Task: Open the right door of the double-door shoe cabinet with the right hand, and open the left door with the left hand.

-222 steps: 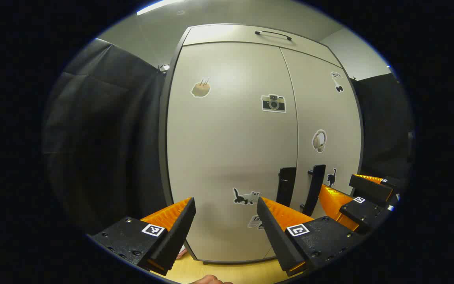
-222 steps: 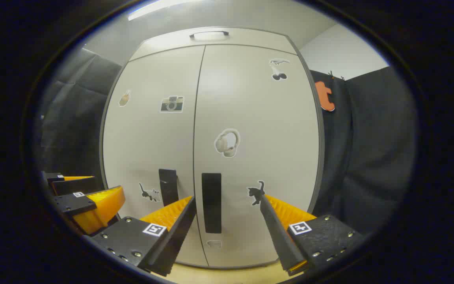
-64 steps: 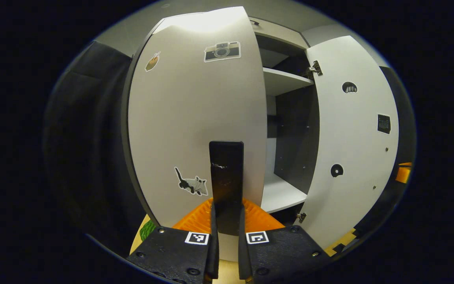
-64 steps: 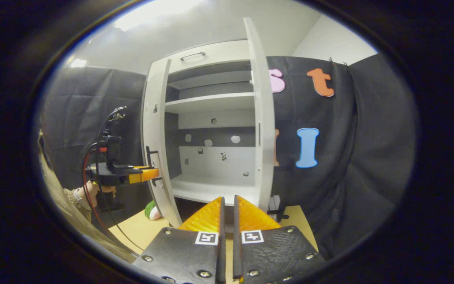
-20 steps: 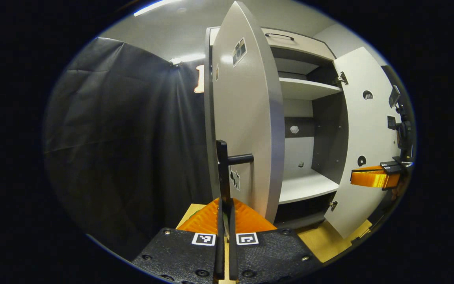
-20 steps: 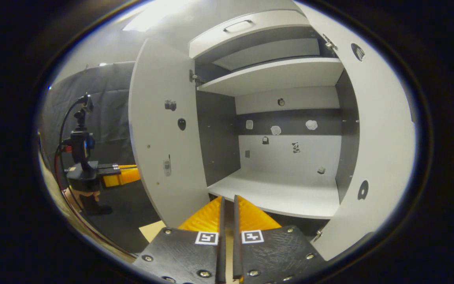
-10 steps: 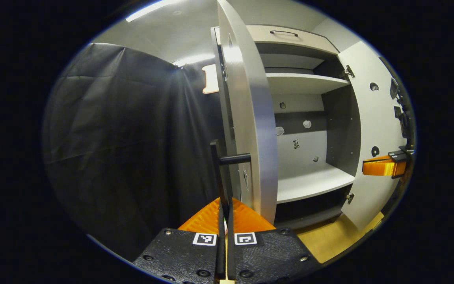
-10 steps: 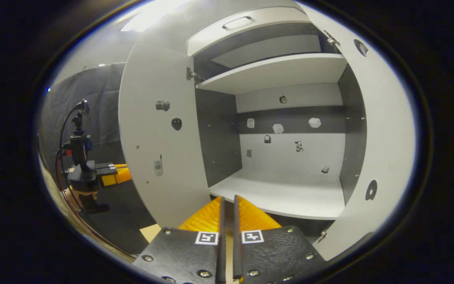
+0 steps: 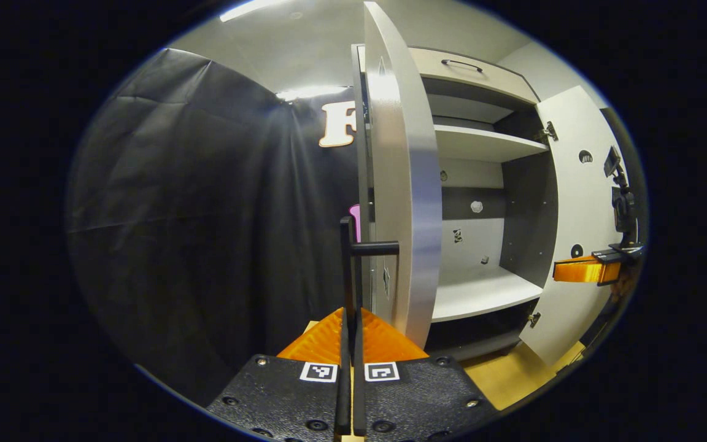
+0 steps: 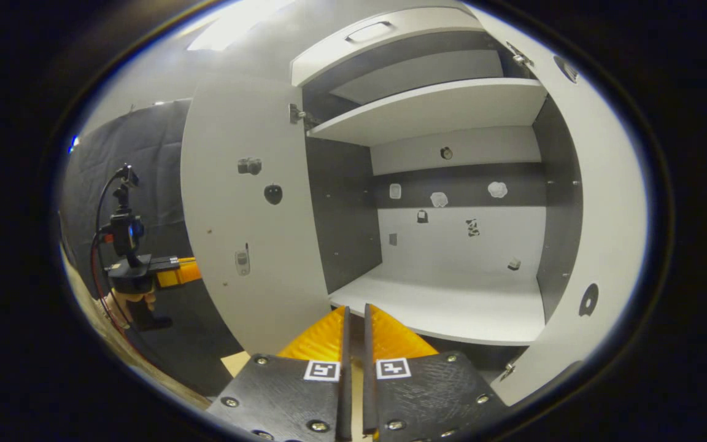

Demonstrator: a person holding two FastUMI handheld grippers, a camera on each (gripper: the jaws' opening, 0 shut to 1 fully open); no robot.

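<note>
A: Both doors stand open. Why is your left gripper pinching the left door's handle at 12 o'clock?

B: It controls the swing. Your right gripper is pressed together on nothing; right door at 3 o'clock.

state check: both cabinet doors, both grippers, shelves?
left door: swung wide open
left door handle: clamped in the left gripper
right door: open wide
left gripper: shut on the handle
right gripper: shut, holding nothing
lower shelf: empty
upper shelf: contents not visible
</note>
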